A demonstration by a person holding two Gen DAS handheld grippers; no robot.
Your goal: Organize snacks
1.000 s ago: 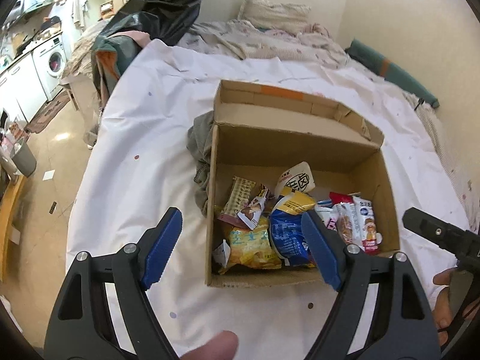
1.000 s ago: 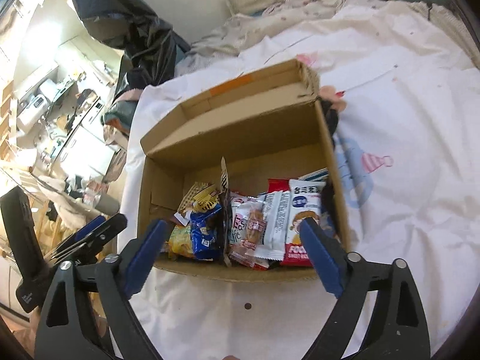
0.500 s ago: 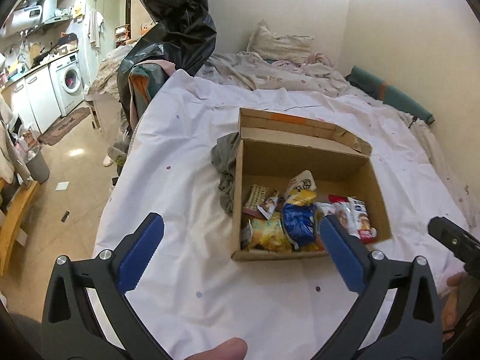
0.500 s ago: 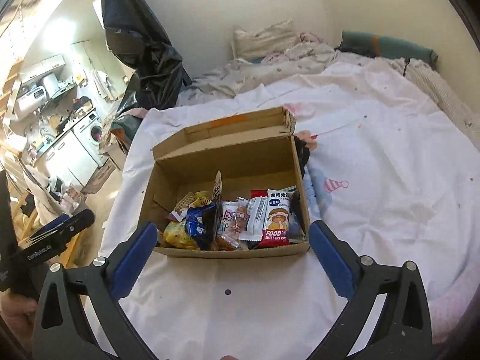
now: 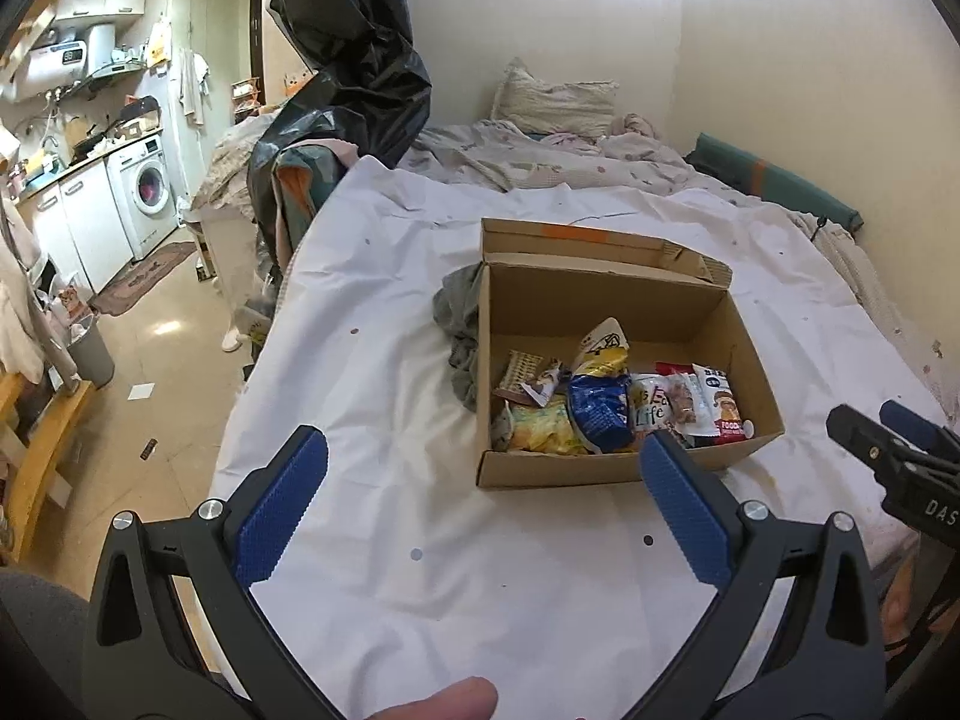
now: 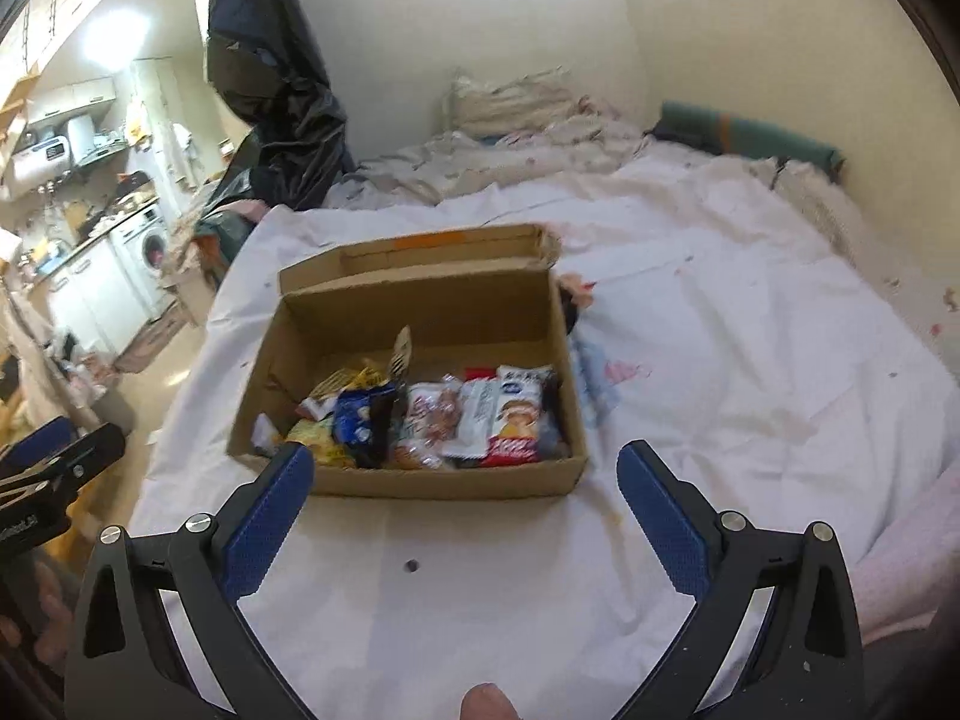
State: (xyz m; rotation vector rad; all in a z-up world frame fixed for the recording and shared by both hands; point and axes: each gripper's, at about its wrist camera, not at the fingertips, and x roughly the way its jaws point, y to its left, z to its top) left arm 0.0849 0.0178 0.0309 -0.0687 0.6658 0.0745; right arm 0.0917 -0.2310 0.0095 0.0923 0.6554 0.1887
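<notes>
An open cardboard box [image 5: 600,471] sits on a white sheet, also in the right wrist view [image 6: 420,483]. Several snack packets lie along its near side: a blue bag [image 5: 597,411], a yellow bag [image 5: 540,429], a red-and-white packet [image 5: 720,402], seen again in the right wrist view [image 6: 516,414]. My left gripper [image 5: 480,480] is open and empty, held back from the box's near left. My right gripper [image 6: 465,492] is open and empty, just before the box's near wall.
The white sheet [image 5: 390,360] covers a bed. A grey cloth [image 5: 459,318] lies against the box's left side. A black plastic bag [image 5: 348,60] hangs at the far left. A pillow [image 5: 552,102] and rumpled bedding lie behind. The floor drops off on the left.
Both grippers have pulled back and up from the box, which now looks smaller and farther. Both stay open and empty. The snacks have not moved.
</notes>
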